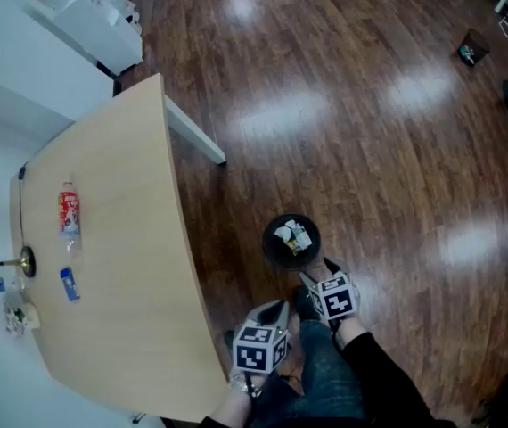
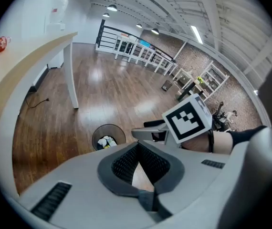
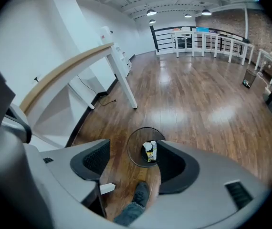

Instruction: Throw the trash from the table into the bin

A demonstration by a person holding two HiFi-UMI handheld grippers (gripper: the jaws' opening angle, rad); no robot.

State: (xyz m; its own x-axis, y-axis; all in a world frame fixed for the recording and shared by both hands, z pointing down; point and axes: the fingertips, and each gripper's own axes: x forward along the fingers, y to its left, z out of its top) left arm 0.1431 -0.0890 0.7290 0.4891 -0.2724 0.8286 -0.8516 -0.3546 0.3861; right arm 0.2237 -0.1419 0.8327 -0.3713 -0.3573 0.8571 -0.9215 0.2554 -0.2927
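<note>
Left hand-held gripper [image 2: 138, 146]: jaws closed, nothing in them.
Right hand-held gripper [image 3: 135, 149]: jaws apart, empty.
Bin [image 1: 272, 225]: on the floor just ahead of the right hand-held gripper, holding wrappers [image 1: 294, 237].
Table [image 1: 147, 239]: left of both, carrying a red-white bottle [image 1: 68, 212] and a blue packet [image 1: 69, 284].

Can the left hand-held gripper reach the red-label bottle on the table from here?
Probably not from here: the bottle lies far across the table, while the left hand-held gripper hangs off its edge. Nothing blocks the path.
</note>
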